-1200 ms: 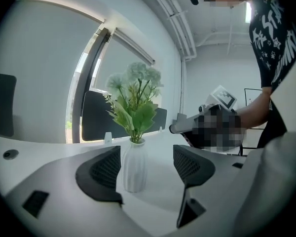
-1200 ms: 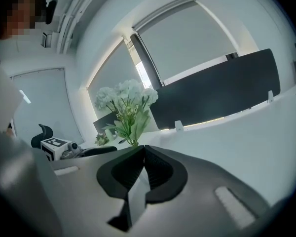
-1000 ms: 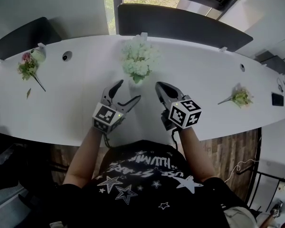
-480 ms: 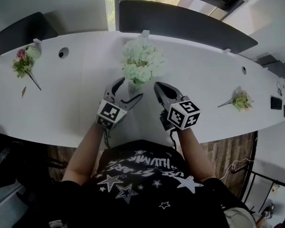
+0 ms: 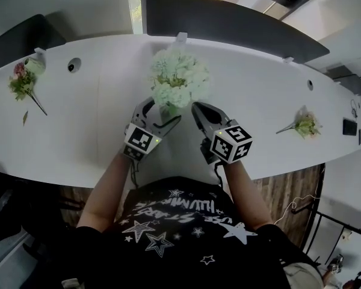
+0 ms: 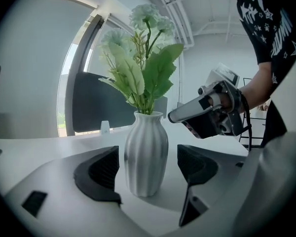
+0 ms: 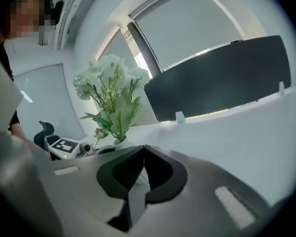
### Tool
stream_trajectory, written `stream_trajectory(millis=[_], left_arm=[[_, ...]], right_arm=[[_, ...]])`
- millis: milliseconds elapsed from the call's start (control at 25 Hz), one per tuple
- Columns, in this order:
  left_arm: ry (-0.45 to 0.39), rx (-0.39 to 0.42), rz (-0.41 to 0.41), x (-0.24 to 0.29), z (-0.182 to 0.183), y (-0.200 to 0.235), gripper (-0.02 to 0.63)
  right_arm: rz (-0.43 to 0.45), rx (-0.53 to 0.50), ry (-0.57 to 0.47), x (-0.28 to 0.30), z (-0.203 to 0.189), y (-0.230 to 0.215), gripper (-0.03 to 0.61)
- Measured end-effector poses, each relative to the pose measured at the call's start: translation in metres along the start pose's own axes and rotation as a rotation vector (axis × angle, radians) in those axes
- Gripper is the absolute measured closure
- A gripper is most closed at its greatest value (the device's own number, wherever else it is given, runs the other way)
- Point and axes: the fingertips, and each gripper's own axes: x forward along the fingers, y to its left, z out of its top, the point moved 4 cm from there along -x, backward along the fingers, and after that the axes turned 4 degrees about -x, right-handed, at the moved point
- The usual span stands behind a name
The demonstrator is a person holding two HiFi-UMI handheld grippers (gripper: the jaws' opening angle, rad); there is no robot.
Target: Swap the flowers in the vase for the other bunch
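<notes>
The bunch of pale green-white flowers point(image 5: 177, 83) stands upright in a white ribbed ceramic vase point(image 6: 146, 152) at the middle of the white tabletop point(image 5: 96, 131), close to the person's body, so the swap has not begun. The left claw point(image 6: 149, 174) is held wide and low with the vase's belly between its jaws. A gap shows on either side, so it brackets the vase without pressing on it. That placement looks meant to steady the vase while the stems are drawn out. The right claw point(image 7: 143, 174) sits just right of the vase, pointing towards it with its jaws closed together on nothing. It would have to open before it could take the stems above the vase's neck. Two loose bunches lie flat on the tabletop, well apart from the vase: a pink-and-green bunch point(image 5: 23, 84) far to the left and a small yellow-green bunch point(image 5: 305, 124) to the right. Which of them is the replacement cannot be told from here.
</notes>
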Motion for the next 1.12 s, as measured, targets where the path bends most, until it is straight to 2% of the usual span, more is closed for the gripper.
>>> stream_trajectory(millis=[200,280,480,560,640,680,1000,1120], left_arm=[[0.010,0.019,0.014,0.002,0.000,0.002,0.249],[0.011,0.024,0.023,0.001,0.000,0.003,0.327],[0.008,0.027,0.024,0.002,-0.001,0.003,0.331],[0.011,0.026,0.029,0.001,-0.001,0.003,0.331],[0.012,0.025,0.033,0.000,0.000,0.002,0.331],[0.017,0.025,0.035,0.000,0.000,0.002,0.331],[0.019,0.029,0.039,0.000,0.000,0.003,0.331],[0.019,0.004,0.034,0.001,-0.002,0.002,0.331]], right_arm=[[0.055,-0.018,-0.009,0.005,0.003,0.007,0.575],[0.078,-0.034,-0.010,0.006,0.004,0.010,0.575],[0.161,-0.067,-0.034,0.010,0.010,0.020,0.573],[0.205,-0.070,-0.029,0.012,0.011,0.027,0.516],[0.228,-0.084,-0.010,0.017,0.010,0.032,0.418],[0.227,-0.092,-0.005,0.020,0.009,0.033,0.407],[0.257,-0.108,-0.007,0.041,0.013,0.041,0.400],[0.252,-0.121,-0.017,0.045,0.017,0.044,0.404]])
